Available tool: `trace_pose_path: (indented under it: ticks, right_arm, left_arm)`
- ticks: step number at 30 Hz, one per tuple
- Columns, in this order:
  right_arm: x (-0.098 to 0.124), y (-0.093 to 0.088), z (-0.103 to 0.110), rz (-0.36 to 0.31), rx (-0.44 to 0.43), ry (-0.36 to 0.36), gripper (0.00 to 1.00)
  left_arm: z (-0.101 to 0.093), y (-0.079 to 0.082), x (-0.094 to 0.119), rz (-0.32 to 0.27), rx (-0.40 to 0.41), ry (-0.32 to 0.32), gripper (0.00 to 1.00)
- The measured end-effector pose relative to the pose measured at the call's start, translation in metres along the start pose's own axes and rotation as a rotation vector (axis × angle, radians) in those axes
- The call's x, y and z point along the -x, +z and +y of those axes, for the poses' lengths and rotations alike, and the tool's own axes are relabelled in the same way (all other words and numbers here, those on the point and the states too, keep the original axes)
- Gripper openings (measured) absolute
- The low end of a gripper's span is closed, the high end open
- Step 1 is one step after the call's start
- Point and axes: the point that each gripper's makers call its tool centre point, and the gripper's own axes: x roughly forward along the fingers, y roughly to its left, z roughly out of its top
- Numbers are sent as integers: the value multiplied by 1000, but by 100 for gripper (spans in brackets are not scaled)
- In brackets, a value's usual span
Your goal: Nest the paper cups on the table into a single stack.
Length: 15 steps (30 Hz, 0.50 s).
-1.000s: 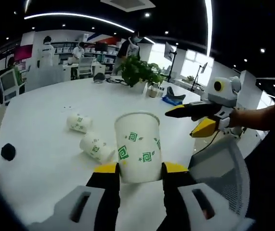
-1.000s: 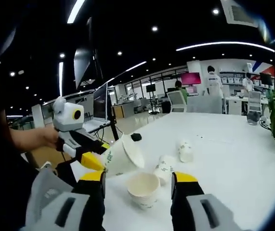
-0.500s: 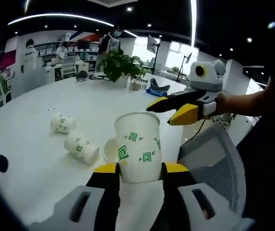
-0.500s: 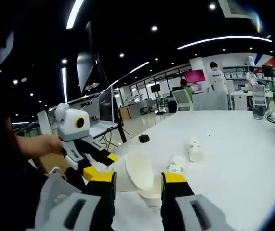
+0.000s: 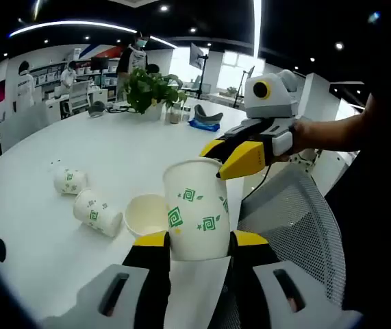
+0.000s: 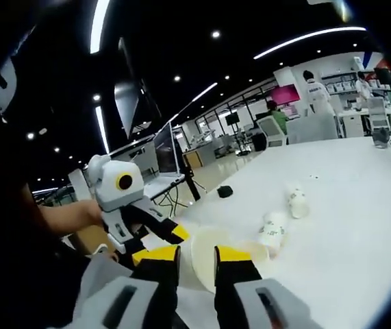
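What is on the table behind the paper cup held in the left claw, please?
Behind the held cup an upright open cup stands on the table, partly covered by it. Two more cups lie on their sides further left.

The left gripper view looks forward along its own left tool [image 5: 196,241] from low at the near edge of the white counter [image 5: 58,253], facing across it toward a potted plant [image 5: 150,89] at upper centre, very close to the held paper cup [image 5: 196,209] at frame centre. The right gripper view looks along the right tool [image 6: 196,255] from the counter's edge, facing across the same counter [image 6: 346,226] toward desks at upper right. Both views share the counter, the upright open cup [image 5: 145,214] [image 6: 250,248] and two cups lying on their sides [image 5: 98,212] [image 6: 273,229]. Each sees the other tool: the right one at right centre [image 5: 233,156], the left one at lower left [image 6: 157,243].
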Motion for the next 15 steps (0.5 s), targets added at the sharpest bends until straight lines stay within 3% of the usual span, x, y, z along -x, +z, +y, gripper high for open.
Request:
trace_pose_path:
  ticks: [15]
  right_arm:
    - [2, 1, 8, -10, -116, 49, 2]
  left_arm:
    - [-1, -5, -4, 8, -25, -28, 33]
